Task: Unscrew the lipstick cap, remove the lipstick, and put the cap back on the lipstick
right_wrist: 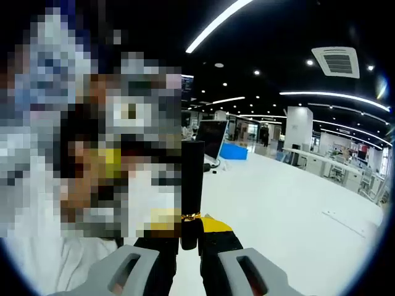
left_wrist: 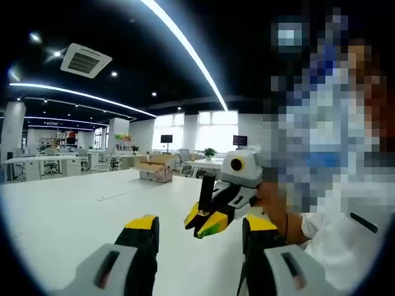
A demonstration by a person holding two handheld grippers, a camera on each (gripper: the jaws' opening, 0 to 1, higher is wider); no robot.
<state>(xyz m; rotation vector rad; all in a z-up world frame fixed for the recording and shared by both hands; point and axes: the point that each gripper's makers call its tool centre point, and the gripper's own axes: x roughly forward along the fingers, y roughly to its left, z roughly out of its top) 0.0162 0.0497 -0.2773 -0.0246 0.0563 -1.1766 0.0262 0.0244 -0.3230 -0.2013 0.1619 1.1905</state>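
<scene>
A black lipstick tube [right_wrist: 192,176] with a thin gold ring near its base stands upright between the jaws of my right gripper [right_wrist: 190,233], which is shut on its lower end. In the left gripper view the same right gripper [left_wrist: 210,221] comes in from the right over the white table [left_wrist: 74,209], and the lipstick [left_wrist: 207,185] sticks up from its yellow-tipped jaws. My left gripper [left_wrist: 200,237] sits just below and in front of it, open, with nothing between its fingers.
A cardboard box [left_wrist: 155,169] lies at the table's far side. A person's white sleeve [left_wrist: 345,234] is at the right. A dark monitor [right_wrist: 210,139] and a blue object [right_wrist: 234,151] stand further along the table [right_wrist: 290,203]. Office desks lie beyond.
</scene>
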